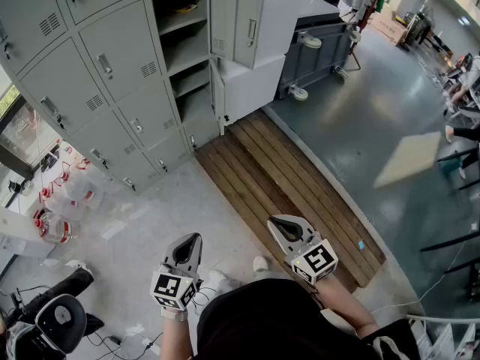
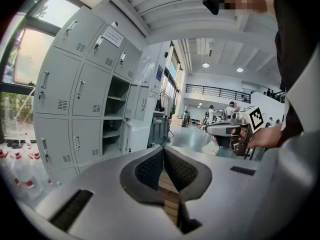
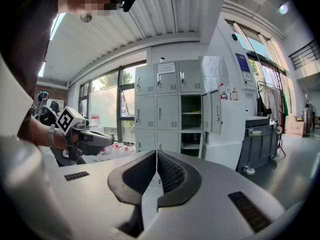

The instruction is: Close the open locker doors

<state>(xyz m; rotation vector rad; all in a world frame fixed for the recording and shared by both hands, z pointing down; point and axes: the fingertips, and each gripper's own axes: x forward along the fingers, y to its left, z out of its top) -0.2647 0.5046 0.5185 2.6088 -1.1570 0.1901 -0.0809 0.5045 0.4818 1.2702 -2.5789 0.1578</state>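
Spanning the upper left of the head view, a grey locker bank (image 1: 97, 88) is seen, with most of its doors shut and its right-hand column of compartments (image 1: 184, 51) exposed. A slatted wooden platform (image 1: 292, 193) is laid on the floor at the foot of that column and is stretched back toward the person. A dark wheeled cart (image 1: 319, 51) is parked just beside the lockers' right end. The open doors (image 1: 234, 25) are swung out to the right of the exposed column at its upper part, and a lower door (image 1: 218, 94) is also left ajar beneath them; all are well apart from both tools. The left tongs (image 1: 196, 236) and the right tongs (image 1: 274, 220) are held low near the person's body, pointed toward the lockers; each pair is fully closed, pad against pad, with nothing gripped. Water bottles (image 1: 56, 227) are clustered on the floor at the left.
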